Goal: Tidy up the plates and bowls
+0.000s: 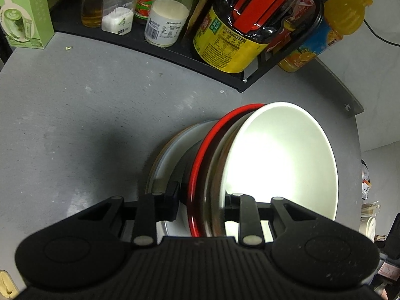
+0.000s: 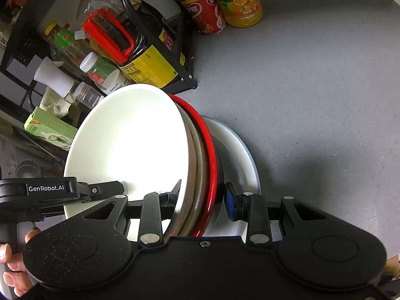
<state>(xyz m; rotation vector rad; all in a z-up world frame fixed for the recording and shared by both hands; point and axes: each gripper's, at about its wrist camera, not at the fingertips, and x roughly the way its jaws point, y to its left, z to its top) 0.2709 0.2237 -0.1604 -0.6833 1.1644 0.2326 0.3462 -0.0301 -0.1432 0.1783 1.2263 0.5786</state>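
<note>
- My left gripper (image 1: 201,205) points steeply down at a grey countertop (image 1: 75,125), jaws narrowed and clamped on the near rims of a nested bowl stack.
- The stack is a white bowl (image 1: 280,160) innermost, a brownish-rimmed bowl (image 1: 215,175) around it, and a red-rimmed bowl (image 1: 200,160) outermost.
- From the left wrist view, one finger sits outside the red rim and the other inside the white bowl.
- My right gripper (image 2: 202,195) grips the same stack from the opposite side, jaws likewise narrowed, with its left finger inside the white bowl (image 2: 130,145) and its blue-padded finger outside the red rim.
- The stack is just above a white plate (image 2: 240,155) lying flat on the countertop; whether the bowls touch the plate I cannot tell.
- Behind the stack stands a black wire rack (image 1: 175,57) holding a dark soy sauce bottle (image 1: 240,32) with a yellow label and red handle, a glass jar (image 1: 166,17) of white powder, and an oil bottle (image 1: 91,2).
- An orange juice bottle (image 2: 240,2) and a red can (image 2: 205,15) stand beside the rack.
- A green carton (image 1: 22,12) sits at the far left.
- A hand (image 2: 15,267) holds the other gripper's handle at the right wrist view's lower left.
</note>
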